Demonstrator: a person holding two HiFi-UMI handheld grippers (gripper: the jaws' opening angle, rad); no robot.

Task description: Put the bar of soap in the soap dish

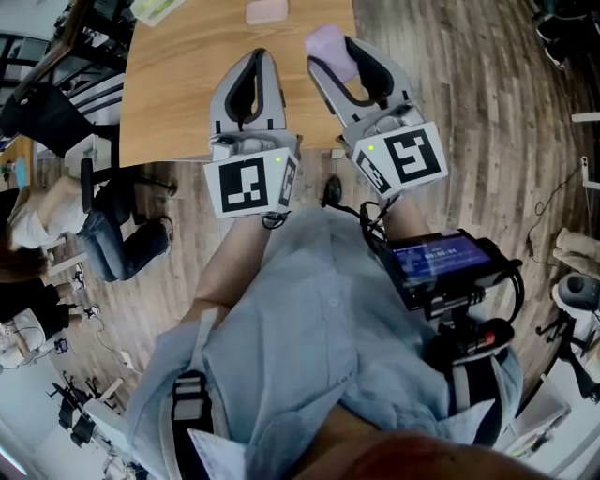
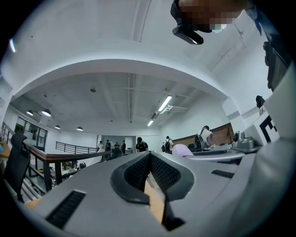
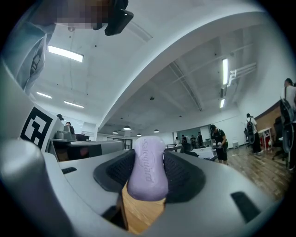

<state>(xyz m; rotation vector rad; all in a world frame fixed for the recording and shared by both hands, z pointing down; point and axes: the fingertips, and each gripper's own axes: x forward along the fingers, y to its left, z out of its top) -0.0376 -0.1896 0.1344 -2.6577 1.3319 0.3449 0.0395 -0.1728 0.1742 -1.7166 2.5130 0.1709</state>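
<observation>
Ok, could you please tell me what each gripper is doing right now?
Left gripper: jaws shut, holding nothing.
Right gripper: jaws shut on the purple bar of soap.

The wooden table (image 1: 178, 84) carries a pink soap dish (image 1: 267, 10).

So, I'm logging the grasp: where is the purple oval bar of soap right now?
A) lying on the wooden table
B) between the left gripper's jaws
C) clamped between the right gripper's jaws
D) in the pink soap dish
C: the right gripper view shows the purple oval bar of soap pinched between the black padded jaws of the right gripper, while the left gripper is shut with nothing between its jaws.
</observation>
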